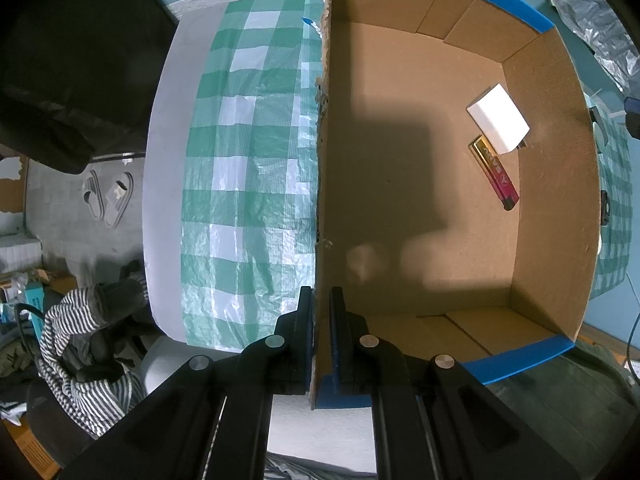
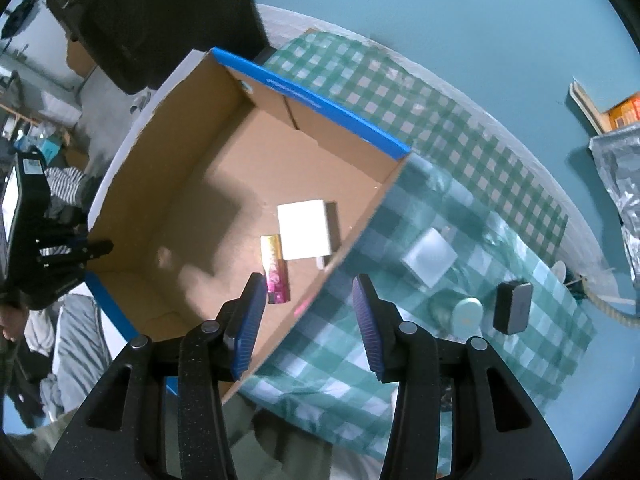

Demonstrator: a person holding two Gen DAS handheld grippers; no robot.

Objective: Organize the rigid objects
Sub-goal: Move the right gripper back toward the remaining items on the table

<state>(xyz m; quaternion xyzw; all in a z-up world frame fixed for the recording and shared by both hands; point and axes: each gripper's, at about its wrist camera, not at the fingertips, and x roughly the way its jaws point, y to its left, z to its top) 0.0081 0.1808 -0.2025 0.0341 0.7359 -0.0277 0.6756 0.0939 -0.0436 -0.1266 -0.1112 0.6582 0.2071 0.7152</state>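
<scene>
L gripper (image 1: 321, 312) clamped on box wall (image 1: 320, 160)

Box (image 1: 552, 208) floor mostly bare, charger (image 1: 498, 118) & lighter (image 1: 496, 174) by rt wall

Left tongs (image 1: 321, 312) clamped, right tongs (image 2: 310, 300) spread apart

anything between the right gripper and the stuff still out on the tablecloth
Nothing visible does. The right gripper is open above the box's near wall, and the white block, mint case and dark grey box lie unobstructed on the checked cloth.
</scene>
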